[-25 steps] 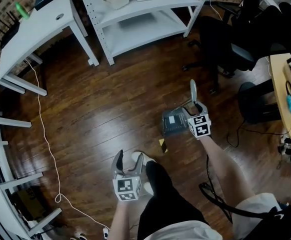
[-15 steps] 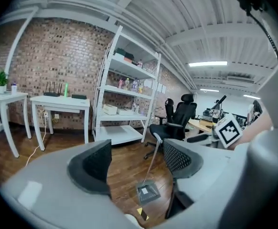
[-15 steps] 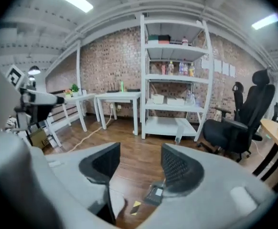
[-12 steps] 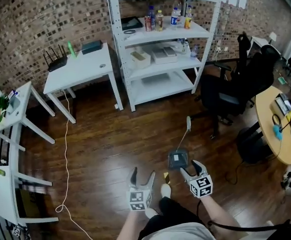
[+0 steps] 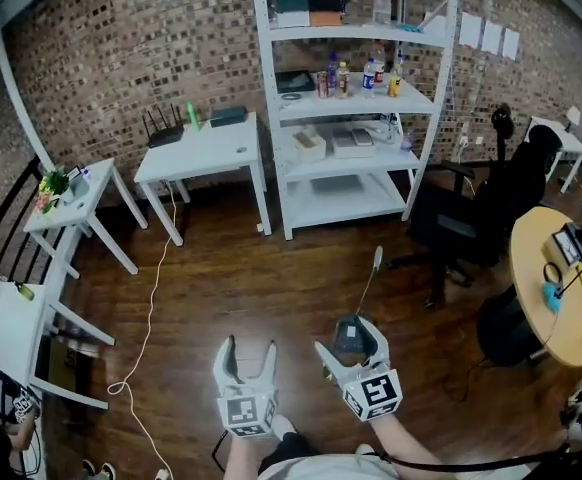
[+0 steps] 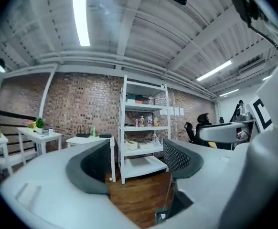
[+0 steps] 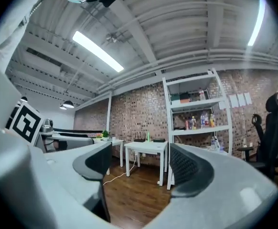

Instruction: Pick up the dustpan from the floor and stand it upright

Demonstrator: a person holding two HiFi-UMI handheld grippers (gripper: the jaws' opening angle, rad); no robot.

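Dustpan (image 5: 357,330) stands upright mid-floor, free of the right claw (image 5: 345,352), whose jaws are opening with nothing between them. The left claw (image 5: 249,350) sits partly open, empty. Unsupported, the tall-handled pan could topple if brushed.

Left gripper view: we catch only a sliver of the dustpan (image 6: 163,217); the rest sits behind the left gripper (image 6: 138,162) body. Head view: bottles (image 5: 369,73) too small to identify. Round table (image 5: 536,288) cut by right edge.
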